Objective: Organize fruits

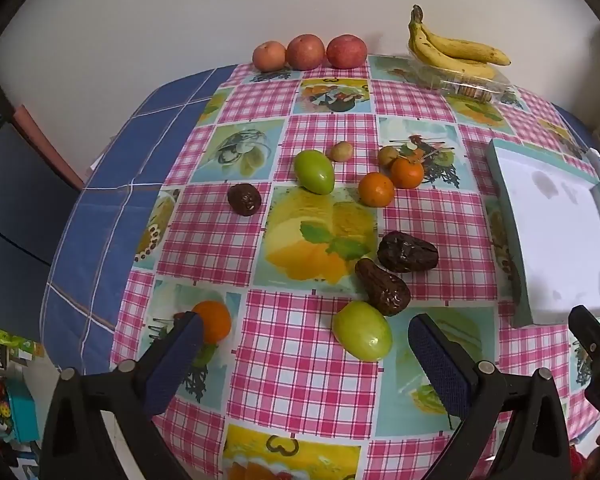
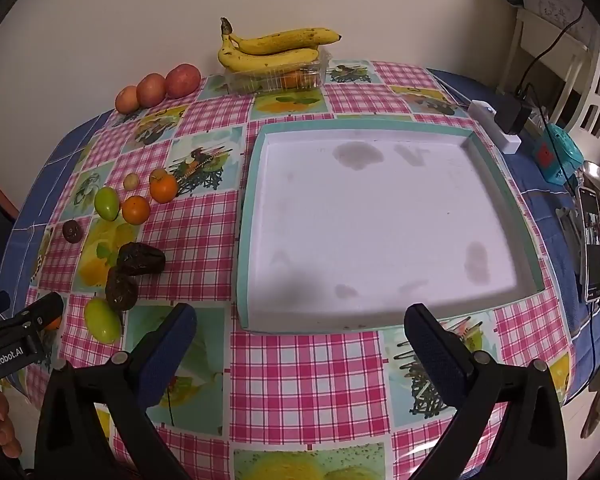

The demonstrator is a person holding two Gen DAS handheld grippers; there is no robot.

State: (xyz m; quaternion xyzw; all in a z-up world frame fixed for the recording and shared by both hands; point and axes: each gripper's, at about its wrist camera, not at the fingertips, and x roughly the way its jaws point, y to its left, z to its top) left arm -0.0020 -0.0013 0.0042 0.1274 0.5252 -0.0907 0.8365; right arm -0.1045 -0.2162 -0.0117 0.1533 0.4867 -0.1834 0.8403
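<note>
My left gripper (image 1: pixel 304 334) is open above the near table edge. A green fruit (image 1: pixel 362 331) lies between its fingers, and an orange (image 1: pixel 214 320) sits just beyond the left finger. Two dark wrinkled fruits (image 1: pixel 406 256) lie beyond it, then two oranges (image 1: pixel 376 189), another green fruit (image 1: pixel 314 171), two small pale fruits (image 1: pixel 342 151) and a dark round fruit (image 1: pixel 244 199). My right gripper (image 2: pixel 300 328) is open and empty in front of the white tray (image 2: pixel 248 208), which holds nothing. The same fruits (image 2: pixel 140 258) lie left of the tray.
Three red apples (image 1: pixel 308 52) line the back edge by the wall. Bananas (image 2: pixel 272 46) rest on a clear plastic box (image 2: pixel 276 78). Right of the tray are a white device (image 2: pixel 496 124), a charger, a teal gadget (image 2: pixel 558 156) and a phone (image 2: pixel 592 240).
</note>
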